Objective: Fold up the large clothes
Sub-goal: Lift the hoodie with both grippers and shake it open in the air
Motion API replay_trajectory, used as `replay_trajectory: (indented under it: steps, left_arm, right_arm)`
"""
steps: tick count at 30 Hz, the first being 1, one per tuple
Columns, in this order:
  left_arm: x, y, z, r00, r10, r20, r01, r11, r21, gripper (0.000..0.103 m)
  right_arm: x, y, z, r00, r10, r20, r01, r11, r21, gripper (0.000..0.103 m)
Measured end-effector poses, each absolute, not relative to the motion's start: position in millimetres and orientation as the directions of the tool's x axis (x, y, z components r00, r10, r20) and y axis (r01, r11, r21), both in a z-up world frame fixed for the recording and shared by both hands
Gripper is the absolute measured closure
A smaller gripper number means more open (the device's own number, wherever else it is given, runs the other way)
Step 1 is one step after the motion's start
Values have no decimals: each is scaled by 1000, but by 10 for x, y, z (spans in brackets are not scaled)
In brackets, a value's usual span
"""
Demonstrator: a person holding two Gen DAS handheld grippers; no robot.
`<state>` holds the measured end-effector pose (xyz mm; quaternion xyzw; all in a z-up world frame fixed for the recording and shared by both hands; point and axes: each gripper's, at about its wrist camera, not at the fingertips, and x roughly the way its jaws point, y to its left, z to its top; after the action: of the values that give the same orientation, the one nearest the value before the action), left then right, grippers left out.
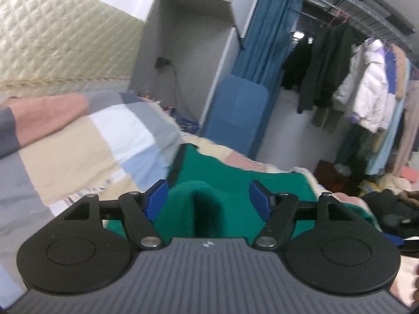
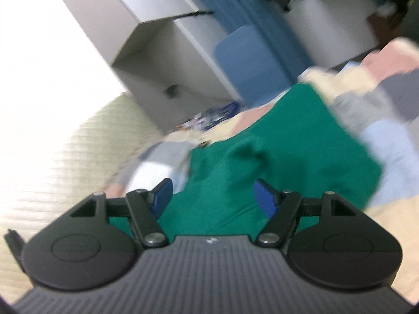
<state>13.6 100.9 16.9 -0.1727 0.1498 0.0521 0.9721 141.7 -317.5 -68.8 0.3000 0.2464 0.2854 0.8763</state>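
A patchwork quilt [image 1: 78, 141] in pink, beige, grey and pale blue squares covers the bed and fills the left wrist view from nine to eleven o'clock. On it lies the green garment [image 1: 235, 183], spread flat toward twelve o'clock, with a raised fold of its cloth bulging at the centre. At two o'clock a rack of hanging coats [image 1: 348, 83] stands beside a blue curtain [image 1: 264, 31]. The left gripper [image 1: 209, 198] has its blue pads spread wide, the green fold between them but not pinched. In the blurred, tilted right wrist view, the right gripper [image 2: 213, 196] is likewise spread apart above the garment, gripping nothing.
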Motion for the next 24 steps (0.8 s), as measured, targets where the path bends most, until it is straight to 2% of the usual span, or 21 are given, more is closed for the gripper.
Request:
replay_trajectory:
  steps: [3,5,7,10,13,14,17,19,20,21,24]
  left_arm:
    - [171,900,50,928,-50,-368,-105,915,-389,28]
    - [247,833,-102,898,-122,-423,-85,894,-439,28]
    - [368,775,-285,849,-182,-496,-94,871,-482,28]
    - [512,770,-532,779,-242,-579,-149,825,-545,28]
    - [606,828,-733,732,-331,-595,-171,756,-631,28]
    - [629,842,-775,722,-353,-595,-174,740,-650,28]
    - [650,796,-838,704,-395,-590,-149,730,-667,32]
    - [626,736,-837,698,-407,-589,-117,747,-655,55]
    - [632,724,-810,696,-396,-599,-113,764,-636,75]
    - [616,722,-785,700,-389,-599,-107,772,-627,82]
    - [529,791,-614,749,-389,-537,-66,763,-644,86]
  right_arm:
    - [1534,-3027,-816,666,686,-295,-345,633,693,32]
    - [1636,-2988,-968,648,675,-353,-279,642,714,32]
    - [1720,-3004,-1128,652,625,-429,-172,673,720,34]
    - [1757,-3126,-1220,693,540,-478,-71,711,700,34]
    - [1834,-3269,-1306,702,554,-447,-19,642,767,33]
    - [1836,-3287,-1324,702,566,-432,-16,619,785,29]
    - [1917,-3250,-1380,695,583,-421,-16,598,801,26]
    - [1949,-3224,-1420,686,589,-426,-8,592,806,26]
    - [1969,-3213,-1434,685,589,-429,-3,591,807,26]
    - [1976,-3222,-1426,685,588,-429,-2,591,807,26]
    - [1948,-3249,-1425,686,589,-427,6,583,812,26]
